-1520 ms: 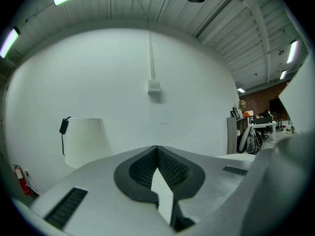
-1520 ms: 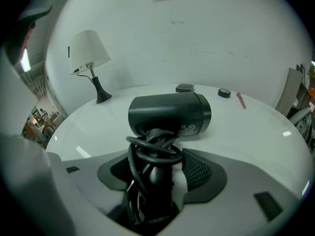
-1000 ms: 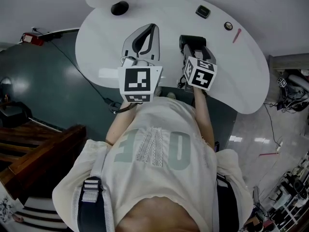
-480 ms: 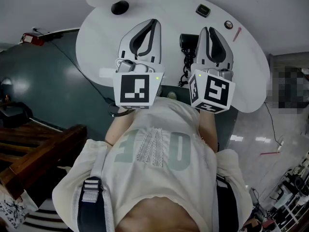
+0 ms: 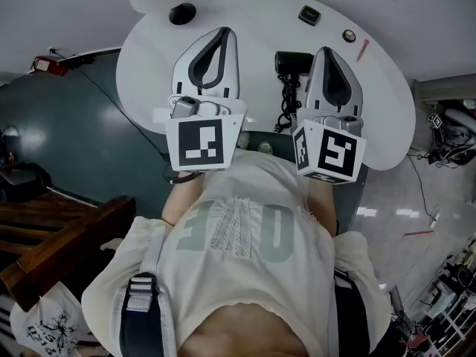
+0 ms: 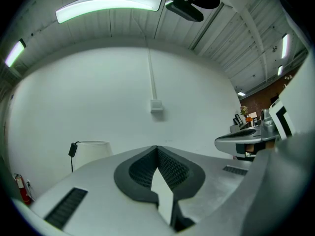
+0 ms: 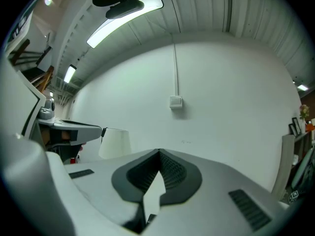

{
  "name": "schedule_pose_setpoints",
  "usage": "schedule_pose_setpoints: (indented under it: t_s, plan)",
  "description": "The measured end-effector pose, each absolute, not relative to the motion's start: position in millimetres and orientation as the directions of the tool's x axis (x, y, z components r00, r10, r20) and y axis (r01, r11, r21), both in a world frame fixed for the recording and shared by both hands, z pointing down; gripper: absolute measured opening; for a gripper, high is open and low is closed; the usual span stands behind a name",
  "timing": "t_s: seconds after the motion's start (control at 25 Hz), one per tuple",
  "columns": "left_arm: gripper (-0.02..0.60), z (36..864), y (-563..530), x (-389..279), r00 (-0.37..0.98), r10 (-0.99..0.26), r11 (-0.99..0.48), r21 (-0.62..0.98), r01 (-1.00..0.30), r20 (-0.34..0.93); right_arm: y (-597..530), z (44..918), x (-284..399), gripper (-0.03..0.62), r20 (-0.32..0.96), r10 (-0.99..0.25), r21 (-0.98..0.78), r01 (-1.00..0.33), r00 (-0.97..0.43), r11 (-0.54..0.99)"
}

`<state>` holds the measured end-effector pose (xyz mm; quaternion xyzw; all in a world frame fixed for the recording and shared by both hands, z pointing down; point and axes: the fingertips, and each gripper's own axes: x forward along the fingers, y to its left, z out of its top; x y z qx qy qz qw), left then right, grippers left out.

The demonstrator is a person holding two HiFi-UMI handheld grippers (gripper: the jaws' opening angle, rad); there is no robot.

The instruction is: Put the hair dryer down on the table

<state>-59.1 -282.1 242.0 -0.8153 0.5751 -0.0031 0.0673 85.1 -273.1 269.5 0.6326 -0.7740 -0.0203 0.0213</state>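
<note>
The black hair dryer point(image 5: 292, 62) lies on the white table point(image 5: 387, 110), its coiled cord point(image 5: 285, 107) trailing toward the near edge. Nothing holds it. My right gripper point(image 5: 326, 50) hovers just right of it, raised and shut with nothing between its jaws. My left gripper point(image 5: 224, 30) is held up to the left of the dryer, also shut and empty. In the left gripper view the left gripper point(image 6: 157, 148) points at a bare white wall. In the right gripper view the right gripper point(image 7: 159, 153) does the same. The dryer is out of sight in both gripper views.
On the far part of the table lie a black round object point(image 5: 182, 13), a small dark device point(image 5: 309, 15), a small round item point(image 5: 349, 36) and a red pen point(image 5: 364, 51). A white lampshade point(image 6: 91, 151) stands beyond the table. Dark floor lies left, cables right.
The right gripper came off the hair dryer, rose and closed, leaving the dryer lying on the table. Both grippers lifted and tilted upward.
</note>
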Motion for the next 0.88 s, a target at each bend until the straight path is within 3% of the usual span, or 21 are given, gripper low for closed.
schedule_pose_setpoints:
  t_s: [0.88]
  plan:
    - [0.006, 246.6, -280.3, -49.6, 0.360, -0.931, -0.352, -0.119, -0.928, -0.055, -272.9, 276.9, 87.7, 0.005, 0.034, -0.975, 0.010, -0.976, -0.219, 0.220]
